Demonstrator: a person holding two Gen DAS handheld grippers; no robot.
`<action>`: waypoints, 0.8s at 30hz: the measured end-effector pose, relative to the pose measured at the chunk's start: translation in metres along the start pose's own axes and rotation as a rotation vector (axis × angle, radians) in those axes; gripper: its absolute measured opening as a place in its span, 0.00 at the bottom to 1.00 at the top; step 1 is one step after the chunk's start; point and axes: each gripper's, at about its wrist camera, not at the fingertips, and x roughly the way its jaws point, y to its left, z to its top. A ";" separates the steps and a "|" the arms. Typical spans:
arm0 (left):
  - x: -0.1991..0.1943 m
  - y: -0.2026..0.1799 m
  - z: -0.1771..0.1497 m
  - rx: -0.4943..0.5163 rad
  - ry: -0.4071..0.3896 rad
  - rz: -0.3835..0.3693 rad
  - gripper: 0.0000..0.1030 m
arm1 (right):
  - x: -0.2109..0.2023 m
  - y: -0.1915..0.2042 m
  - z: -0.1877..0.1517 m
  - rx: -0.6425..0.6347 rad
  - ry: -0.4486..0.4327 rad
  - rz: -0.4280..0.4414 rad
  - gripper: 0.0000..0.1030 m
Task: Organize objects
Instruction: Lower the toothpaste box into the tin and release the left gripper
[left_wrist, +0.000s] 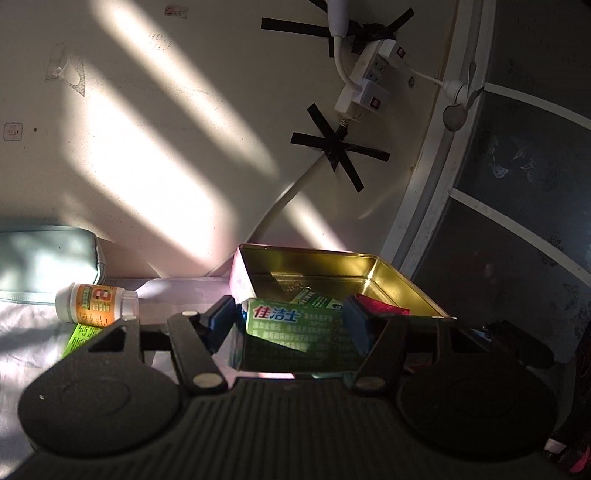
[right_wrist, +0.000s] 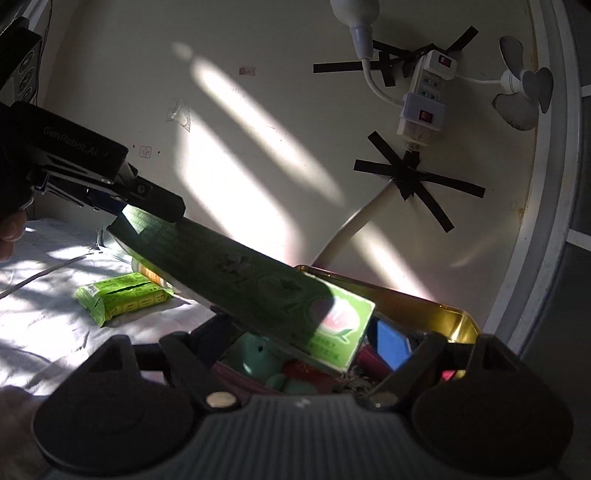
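Nearly In: Green Box Poised Over the Tin

Just now the step in hand looks like loading the long green toothpaste box (right_wrist: 236, 284) into the gold tin (left_wrist: 402, 284). The left gripper (left_wrist: 291, 321) pinches the box at one end, its blue pads pressed against either side; seen from the right wrist, that same gripper (right_wrist: 147, 206) holds the box slanting down, the far end hanging over the tin's near corner, above what already lies inside — a teal rounded thing (right_wrist: 258, 358), a red packet (right_wrist: 306, 369), something blue (right_wrist: 393, 349). Whether the low end touches them I cannot tell.

The right gripper (right_wrist: 306, 354) hovers at the tin's near edge with its jaws spread wide and nothing between them.

Left on the white cloth (right_wrist: 44, 325): a green tissue pack (right_wrist: 122, 299) and, beside it, an orange-and-white bottle (left_wrist: 98, 304) lying on its side, with a pale green pouch (left_wrist: 44, 258) farther back by the wall.

Next, I judge, the box wants levelling and lowering so it lies along the tin's length — the tin is crowded, so it may have to rest atop the others — and only then should the pinch loosen. The bottle and tissue pack would follow.
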 end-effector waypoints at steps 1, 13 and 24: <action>0.014 -0.007 0.004 0.013 0.000 -0.009 0.63 | 0.005 -0.011 0.001 0.003 0.008 -0.012 0.81; 0.127 -0.040 0.000 0.100 0.056 0.145 0.64 | 0.086 -0.065 -0.025 0.043 0.105 -0.215 0.86; 0.113 -0.051 -0.021 0.129 0.044 0.257 0.65 | 0.052 -0.061 -0.034 0.197 -0.010 -0.198 0.86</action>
